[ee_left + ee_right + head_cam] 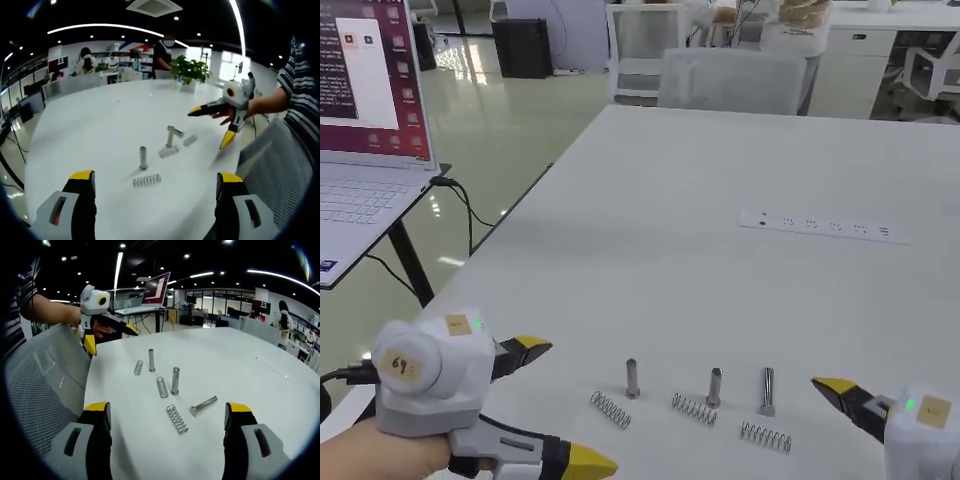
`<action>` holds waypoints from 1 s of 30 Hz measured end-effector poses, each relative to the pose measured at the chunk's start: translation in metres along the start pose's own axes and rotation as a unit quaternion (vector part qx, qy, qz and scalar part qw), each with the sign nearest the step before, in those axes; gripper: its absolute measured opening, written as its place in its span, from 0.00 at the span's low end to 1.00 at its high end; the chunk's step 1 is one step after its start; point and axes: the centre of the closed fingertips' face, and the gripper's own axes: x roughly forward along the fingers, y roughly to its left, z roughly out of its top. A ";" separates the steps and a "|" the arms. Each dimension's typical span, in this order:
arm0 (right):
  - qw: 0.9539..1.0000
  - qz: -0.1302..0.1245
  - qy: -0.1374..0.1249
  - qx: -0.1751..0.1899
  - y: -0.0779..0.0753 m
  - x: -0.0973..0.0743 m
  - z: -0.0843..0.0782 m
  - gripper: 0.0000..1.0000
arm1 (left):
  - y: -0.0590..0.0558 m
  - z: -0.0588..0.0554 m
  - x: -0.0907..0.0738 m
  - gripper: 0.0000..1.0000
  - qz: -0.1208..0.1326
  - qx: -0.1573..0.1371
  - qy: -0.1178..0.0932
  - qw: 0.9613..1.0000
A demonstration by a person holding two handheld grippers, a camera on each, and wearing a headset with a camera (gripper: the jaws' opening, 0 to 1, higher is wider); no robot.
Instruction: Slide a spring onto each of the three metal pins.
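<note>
Three metal pins (632,378) (714,386) (767,390) stand in a row near the front of the white table (720,180). In the right gripper view the nearest pin (203,405) seems to lie on its side. A spring lies loose beside each pin (610,408) (694,408) (765,437). My left gripper (560,403) is open at the bottom left, a short way from the left spring. My right gripper (880,425) is open at the bottom right, beside the right spring. Nothing is between either pair of jaws (155,176) (168,407).
A white power strip (825,226) lies further back on the table. An open laptop (360,100) sits on a stand to the left, with cables hanging past the table's left edge. A grey mesh chair (40,390) is close behind the front edge.
</note>
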 end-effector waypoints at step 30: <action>0.989 -0.074 0.032 0.122 -0.081 0.010 0.022 0.54 | 0.000 -0.003 0.000 0.98 0.000 -0.006 0.001 1.000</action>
